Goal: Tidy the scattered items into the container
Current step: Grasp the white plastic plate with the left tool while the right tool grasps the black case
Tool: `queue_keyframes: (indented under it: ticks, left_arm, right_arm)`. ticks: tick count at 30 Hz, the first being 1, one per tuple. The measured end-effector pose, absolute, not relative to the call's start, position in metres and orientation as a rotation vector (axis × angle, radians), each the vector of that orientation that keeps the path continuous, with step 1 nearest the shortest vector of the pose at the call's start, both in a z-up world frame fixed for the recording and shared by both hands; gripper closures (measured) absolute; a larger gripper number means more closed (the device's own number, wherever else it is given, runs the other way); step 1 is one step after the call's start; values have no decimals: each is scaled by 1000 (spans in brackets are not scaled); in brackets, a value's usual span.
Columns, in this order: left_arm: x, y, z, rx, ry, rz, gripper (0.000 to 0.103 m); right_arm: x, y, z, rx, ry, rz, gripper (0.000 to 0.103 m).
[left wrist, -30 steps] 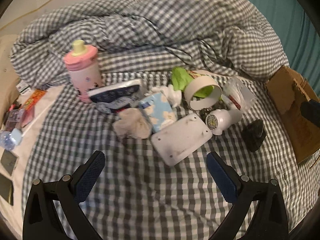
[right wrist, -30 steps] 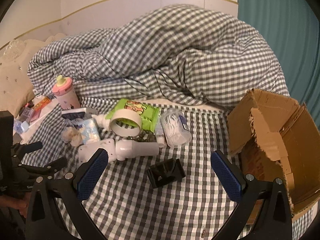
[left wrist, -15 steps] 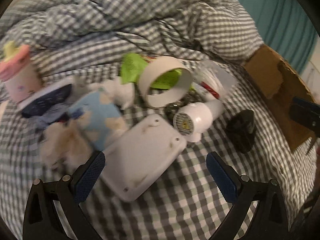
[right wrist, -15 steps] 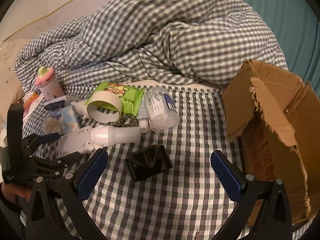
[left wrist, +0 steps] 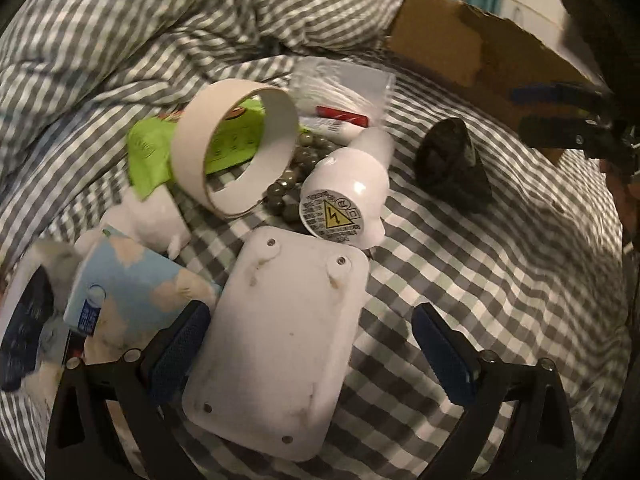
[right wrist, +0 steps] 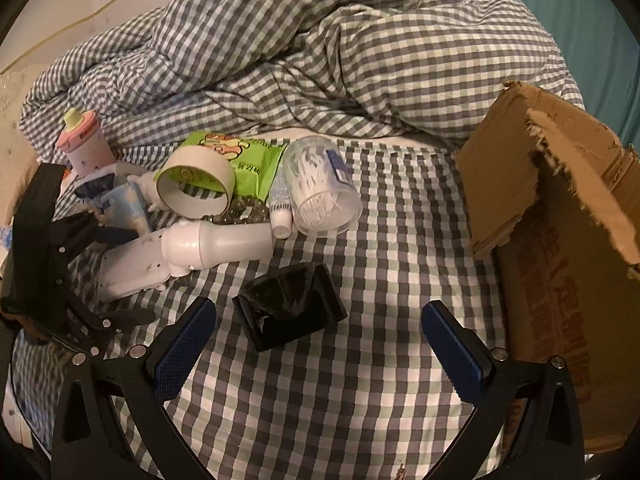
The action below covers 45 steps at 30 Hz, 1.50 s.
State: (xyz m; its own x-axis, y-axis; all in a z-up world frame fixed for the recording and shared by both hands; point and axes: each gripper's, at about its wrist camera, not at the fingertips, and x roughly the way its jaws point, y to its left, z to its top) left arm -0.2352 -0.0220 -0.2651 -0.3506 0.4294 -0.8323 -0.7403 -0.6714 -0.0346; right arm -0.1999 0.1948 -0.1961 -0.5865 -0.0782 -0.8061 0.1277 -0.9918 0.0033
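Our left gripper (left wrist: 308,344) is closing around the white plate (left wrist: 276,344); our right gripper (right wrist: 320,344) gapes, black case (right wrist: 288,312) at twelve o'clock.

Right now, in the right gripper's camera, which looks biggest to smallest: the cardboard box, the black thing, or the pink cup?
1. cardboard box, biggest by far
2. black thing
3. pink cup; it sits farther from the camera, so it may only look smallest.

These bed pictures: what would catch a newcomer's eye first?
A clutter of small things in the middle of the checked bedsheet: a tape ring, a green packet, a white plastic device. The left claw is closing around that device. A torn cardboard box stands at the right.
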Motion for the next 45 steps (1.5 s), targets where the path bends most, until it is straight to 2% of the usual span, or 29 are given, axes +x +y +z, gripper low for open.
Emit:
queue_keyframes:
  ticks: [1,5,18,27,31,32,33,34,45]
  left_arm:
    - [-236,-23,-265,-1129,442,2052,27]
    - [-232,-28,-263,-1124,381,2061,33]
    - [-192,-33,-242,-1139,261,2297,35]
    - [-171,-64,-217,-1226,76,2647,36]
    - [-161,-87,-201,-1233,-59,2824,36]
    - [-159,-94,-197,-1237,-116,2851,36]
    - [-158,-100,-195,-1243,-155,2869,36]
    - [-157,-103,-193,-1248,-175,2879,36]
    - [-150,-94,-178,-1253,-145,2897,36]
  right_arm:
    - [-200,194,-197,1368,87,-2696,0]
    - [-204,192,-201,1373,96,-2690,0]
    - [-217,183,-229,1421,133,-2644,0]
    - [-236,165,-259,1423,353,-2561,0]
    - [-241,168,-266,1431,320,-2536,1]
    - [-242,168,-266,1428,308,-2536,6]
    - [-242,169,-266,1430,306,-2536,19]
    - [-242,168,-267,1438,306,-2529,24]
    - [-221,170,-244,1397,249,-2548,24]
